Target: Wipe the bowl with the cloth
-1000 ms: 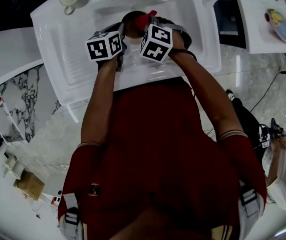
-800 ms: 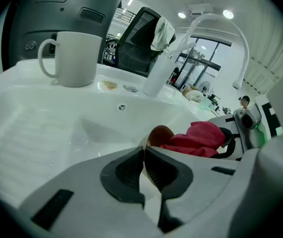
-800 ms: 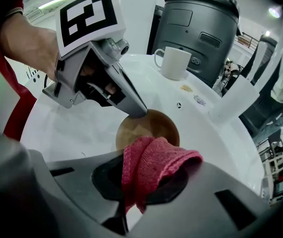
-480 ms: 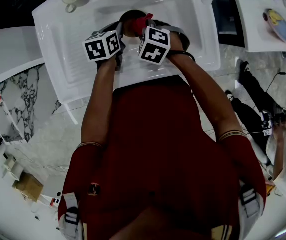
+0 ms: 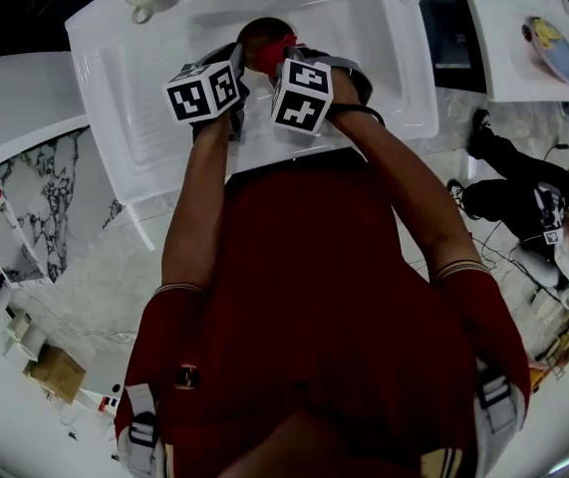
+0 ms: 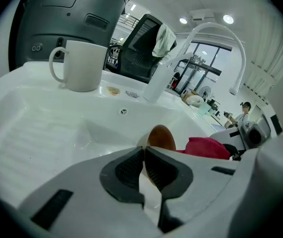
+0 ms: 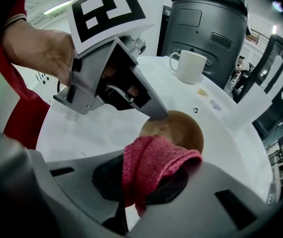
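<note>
Shifting slightly left since a second ago, the right tool (image 7: pixel 146 182), clenched on the red cloth (image 7: pixel 156 157), presses it at the bowl (image 6: pixel 161 138), which the left tool (image 6: pixel 143 157) pinches by its near rim in the sink (image 5: pixel 364 28), so wiping seems under way.

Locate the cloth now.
In the right gripper view, the cloth is clamped in the right gripper, at the near rim of the bowl in the sink, beside the left gripper that holds the bowl.
</note>
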Motion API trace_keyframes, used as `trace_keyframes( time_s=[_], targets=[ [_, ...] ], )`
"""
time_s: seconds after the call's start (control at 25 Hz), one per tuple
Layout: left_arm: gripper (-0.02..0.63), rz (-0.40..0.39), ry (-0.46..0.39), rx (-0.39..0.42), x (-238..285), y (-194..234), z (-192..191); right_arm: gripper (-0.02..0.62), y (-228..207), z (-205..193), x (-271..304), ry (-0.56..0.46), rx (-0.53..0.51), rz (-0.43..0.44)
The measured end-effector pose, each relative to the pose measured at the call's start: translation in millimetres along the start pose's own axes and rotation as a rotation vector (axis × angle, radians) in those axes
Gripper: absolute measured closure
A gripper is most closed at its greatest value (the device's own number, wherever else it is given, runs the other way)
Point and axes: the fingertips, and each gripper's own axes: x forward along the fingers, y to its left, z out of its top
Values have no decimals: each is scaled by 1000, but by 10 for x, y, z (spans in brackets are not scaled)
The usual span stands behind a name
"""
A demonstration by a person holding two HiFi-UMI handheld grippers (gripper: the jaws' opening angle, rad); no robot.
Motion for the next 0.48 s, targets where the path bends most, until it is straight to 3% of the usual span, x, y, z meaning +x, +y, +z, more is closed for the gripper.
trace_keyframes(
  time_s=[0.48],
  targets=[
    [588,-51,-1,11,-3,-186,-10,566,38,142,16,-25,-63,-4]
  ],
)
